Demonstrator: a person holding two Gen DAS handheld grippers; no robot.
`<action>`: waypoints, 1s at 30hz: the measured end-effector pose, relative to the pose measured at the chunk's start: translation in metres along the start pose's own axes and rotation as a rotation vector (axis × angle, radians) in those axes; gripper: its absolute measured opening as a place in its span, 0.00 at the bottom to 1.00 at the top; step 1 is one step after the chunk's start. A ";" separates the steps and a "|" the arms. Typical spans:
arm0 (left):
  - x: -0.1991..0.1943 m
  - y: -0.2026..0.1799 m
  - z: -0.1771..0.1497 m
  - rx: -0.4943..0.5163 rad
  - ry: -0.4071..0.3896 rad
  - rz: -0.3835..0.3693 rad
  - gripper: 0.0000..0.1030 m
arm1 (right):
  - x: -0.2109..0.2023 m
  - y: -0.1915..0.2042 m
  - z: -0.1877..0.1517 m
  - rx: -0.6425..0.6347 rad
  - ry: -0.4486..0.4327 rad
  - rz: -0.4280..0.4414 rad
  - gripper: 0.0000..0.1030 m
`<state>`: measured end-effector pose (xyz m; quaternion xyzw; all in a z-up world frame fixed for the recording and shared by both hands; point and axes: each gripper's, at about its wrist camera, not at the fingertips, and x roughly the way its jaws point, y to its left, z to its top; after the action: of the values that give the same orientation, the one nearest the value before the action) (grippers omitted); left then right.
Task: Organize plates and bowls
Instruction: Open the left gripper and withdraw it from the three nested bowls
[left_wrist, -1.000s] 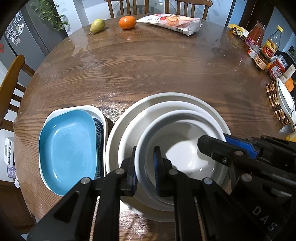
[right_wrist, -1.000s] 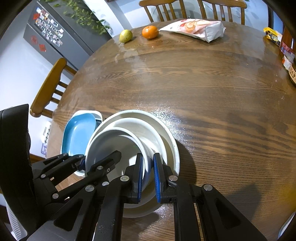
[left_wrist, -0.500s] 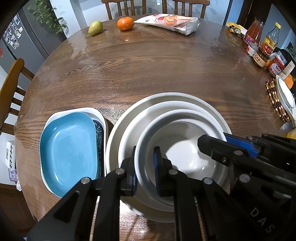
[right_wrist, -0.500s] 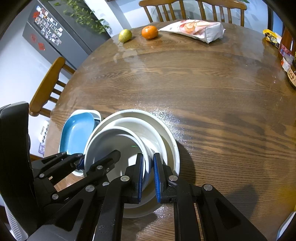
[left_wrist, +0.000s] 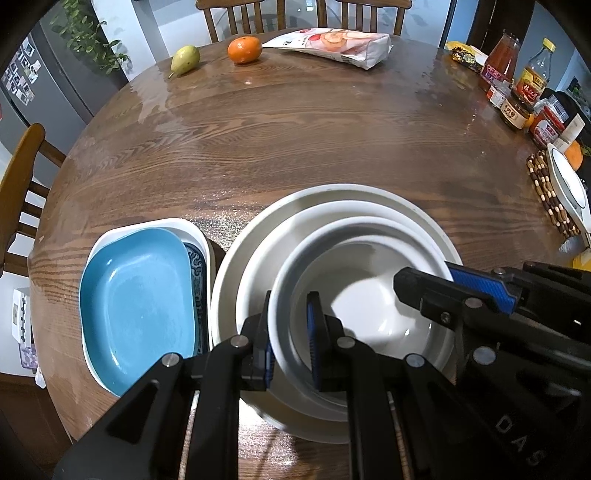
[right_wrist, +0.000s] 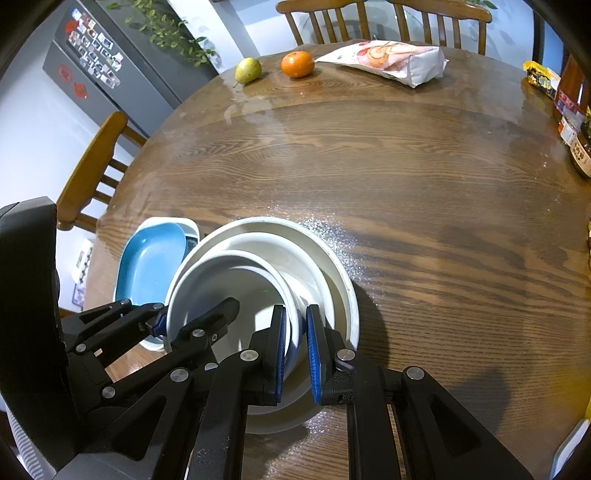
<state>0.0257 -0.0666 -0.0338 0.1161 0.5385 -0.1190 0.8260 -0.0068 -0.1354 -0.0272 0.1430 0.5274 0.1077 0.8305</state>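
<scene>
Three white dishes sit nested on the wooden table (left_wrist: 314, 129): a wide outer plate (left_wrist: 332, 192) (right_wrist: 338, 269), a middle bowl (left_wrist: 325, 219) (right_wrist: 299, 258) and an inner bowl (left_wrist: 369, 306) (right_wrist: 221, 291). My left gripper (left_wrist: 290, 332) (right_wrist: 195, 314) is shut on the inner bowl's left rim. On the opposite rim of that bowl my right gripper (right_wrist: 295, 343) (left_wrist: 428, 275) is shut, one finger inside and one outside. Left of the stack a blue rectangular dish (left_wrist: 136, 295) (right_wrist: 151, 266) lies inside a white patterned one (left_wrist: 201, 240).
At the far edge lie a pear (left_wrist: 184, 59), an orange (left_wrist: 244, 49) and a snack bag (left_wrist: 332, 42). Bottles and jars (left_wrist: 517, 85), a beaded trivet (left_wrist: 546, 195) and a white plate (left_wrist: 569, 188) crowd the right edge. Wooden chairs (left_wrist: 22, 177) ring the table.
</scene>
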 end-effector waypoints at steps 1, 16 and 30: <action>0.000 0.000 0.000 0.001 0.000 0.000 0.12 | 0.000 0.000 0.000 -0.001 -0.001 -0.002 0.13; 0.000 -0.001 0.000 0.013 -0.004 0.001 0.13 | 0.000 0.003 -0.001 -0.003 -0.004 -0.012 0.13; 0.000 -0.001 0.000 0.012 -0.003 0.001 0.16 | -0.001 0.002 -0.002 -0.004 -0.004 -0.013 0.13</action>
<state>0.0257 -0.0676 -0.0334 0.1212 0.5364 -0.1223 0.8262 -0.0085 -0.1337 -0.0265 0.1382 0.5263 0.1030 0.8326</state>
